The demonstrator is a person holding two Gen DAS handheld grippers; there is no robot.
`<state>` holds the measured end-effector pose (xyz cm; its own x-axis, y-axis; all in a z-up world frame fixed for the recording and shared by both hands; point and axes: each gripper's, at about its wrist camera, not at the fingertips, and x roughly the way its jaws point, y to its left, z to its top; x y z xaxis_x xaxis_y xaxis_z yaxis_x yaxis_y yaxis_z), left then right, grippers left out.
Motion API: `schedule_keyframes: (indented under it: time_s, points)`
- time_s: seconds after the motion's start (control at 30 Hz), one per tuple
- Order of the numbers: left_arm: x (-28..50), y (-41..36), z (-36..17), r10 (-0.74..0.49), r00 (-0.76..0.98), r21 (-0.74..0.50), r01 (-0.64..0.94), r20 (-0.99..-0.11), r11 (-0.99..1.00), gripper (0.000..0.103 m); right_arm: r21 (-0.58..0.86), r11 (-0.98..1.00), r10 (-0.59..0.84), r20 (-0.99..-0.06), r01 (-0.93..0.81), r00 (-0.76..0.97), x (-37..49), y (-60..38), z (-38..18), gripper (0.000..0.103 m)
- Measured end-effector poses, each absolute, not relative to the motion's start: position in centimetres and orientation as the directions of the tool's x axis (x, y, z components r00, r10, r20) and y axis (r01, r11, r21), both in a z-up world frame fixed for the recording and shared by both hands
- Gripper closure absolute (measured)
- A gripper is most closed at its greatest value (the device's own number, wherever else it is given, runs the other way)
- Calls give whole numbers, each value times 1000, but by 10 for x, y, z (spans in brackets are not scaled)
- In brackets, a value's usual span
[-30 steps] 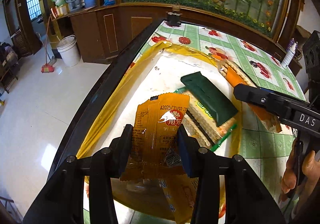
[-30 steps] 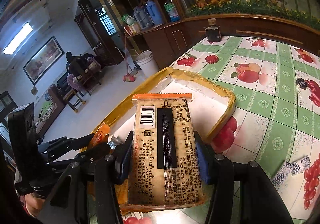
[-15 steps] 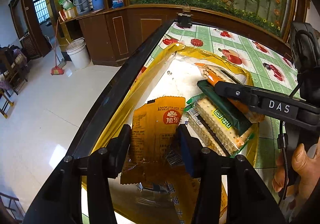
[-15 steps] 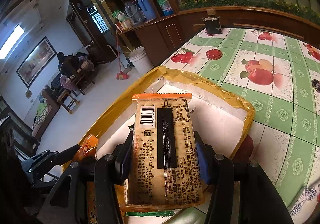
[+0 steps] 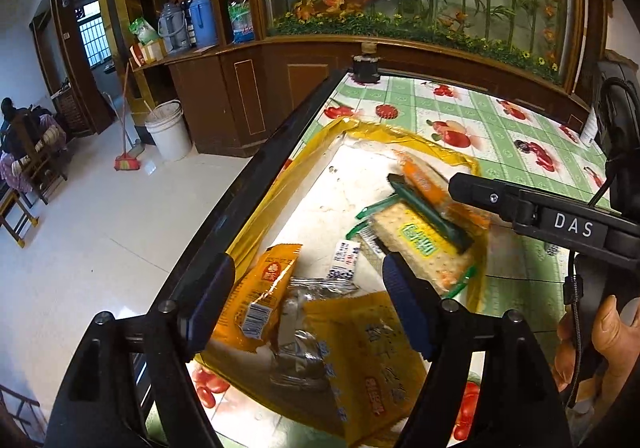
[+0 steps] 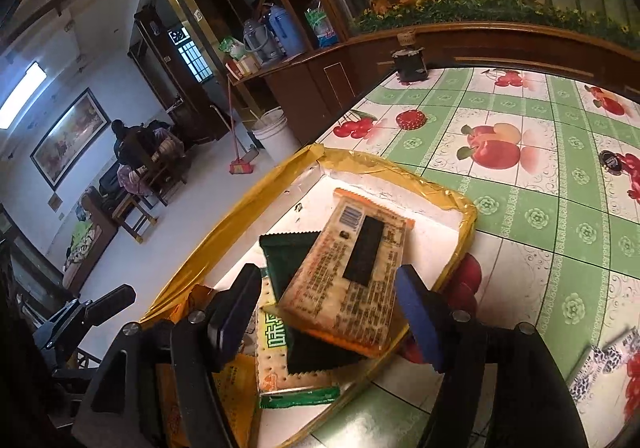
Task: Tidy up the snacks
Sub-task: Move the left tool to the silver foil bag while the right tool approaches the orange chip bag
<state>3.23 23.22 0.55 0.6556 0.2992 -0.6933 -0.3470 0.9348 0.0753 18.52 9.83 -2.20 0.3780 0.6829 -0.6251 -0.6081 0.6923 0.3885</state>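
A table (image 5: pixel 500 128) under a green-and-white checked cloth printed with red fruit fills the right half of both views. On it, at centre frame, sits a shallow white tray (image 5: pixel 360 172) with a crinkled yellow-gold rim (image 6: pixel 256 200), close to the table's dark edge.

All the snacks lie inside the tray. In the left wrist view a large translucent yellow bag (image 5: pixel 360 360) with blue and red lettering lies at lower centre, its clear part overlapping a small orange packet (image 5: pixel 260 292) with a red logo and a barcode, which lies tilted at its left. Above right lies a green-trimmed cracker pack (image 5: pixel 420 248), pale biscuits showing through, with a dark green sachet (image 5: pixel 432 212) across it. In the right wrist view an orange-edged cracker pack (image 6: pixel 352 280) lies tilted on that stack, back up, showing a barcode, fine print and a black strip.

The left gripper (image 5: pixel 308 300) hangs low over the orange packet and yellow bag, jaws spreading, pads clear of both. The right gripper (image 6: pixel 324 312) straddles the orange-edged pack, jaws likewise spreading, pads off its sides. A hand (image 5: pixel 600 340) grips its handle at lower right of the left view.
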Motion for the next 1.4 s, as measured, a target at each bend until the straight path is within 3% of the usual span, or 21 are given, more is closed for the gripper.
schedule_keyframes:
  time_s: [0.3, 0.63, 1.1, 1.4]
  points:
    - [22, 190, 24, 272, 707, 92, -282, -653, 955, 26, 368, 722, 673, -570, -586, 471, 145, 20, 5, 31]
    - [32, 125, 20, 193, 722, 106, -165, -664, 981, 26, 376, 837, 546, -589, -397, 596, 116, -117, -13, 29]
    - [71, 7, -21, 15, 651, 95, 87, -759, 992, 26, 263, 942, 332, -661, -206, 673, 83, -243, -42, 28]
    - [116, -78, -36, -122, 571, 33, 254, -812, 967, 27, 233, 956, 290, -673, -177, 680, 93, -281, -44, 27]
